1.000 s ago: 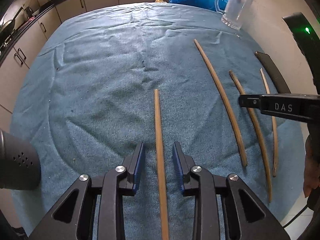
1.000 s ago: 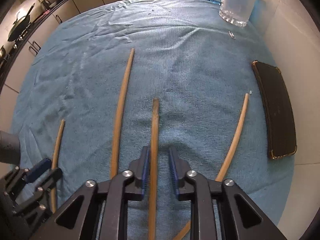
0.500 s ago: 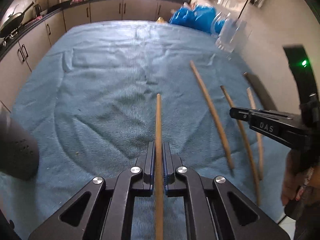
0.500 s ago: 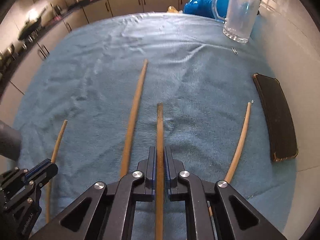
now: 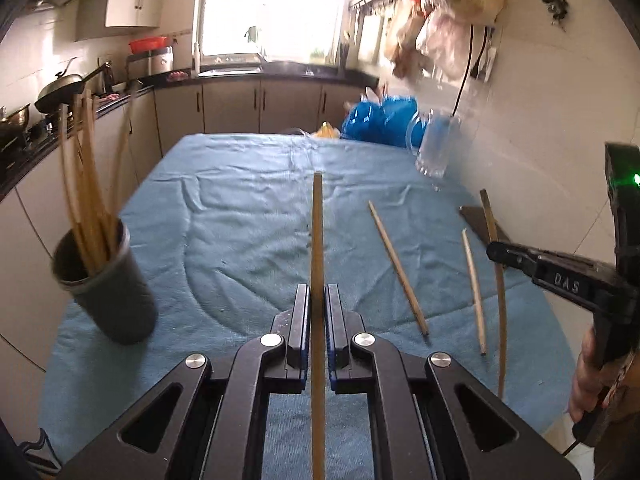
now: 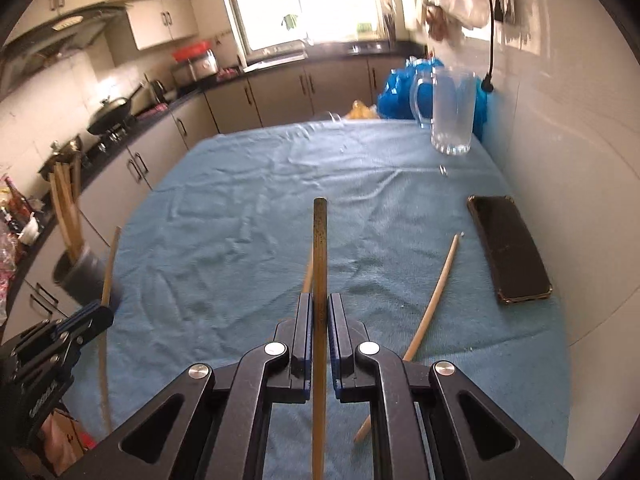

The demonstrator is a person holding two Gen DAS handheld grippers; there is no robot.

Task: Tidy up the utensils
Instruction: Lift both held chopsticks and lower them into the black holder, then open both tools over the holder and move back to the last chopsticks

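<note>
Left wrist view: left hand-held gripper clamps one chopstick lengthwise; right hand-held gripper likewise grips another chopstick, probably bound for the cup at left.

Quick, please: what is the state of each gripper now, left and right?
Left gripper: closed on a chopstick.
Right gripper: closed on another chopstick.

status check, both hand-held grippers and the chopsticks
Left hand-held gripper shut on a chopstick. Right hand-held gripper shut on another chopstick. Two loose chopsticks on cloth. Cup unobstructed.
</note>
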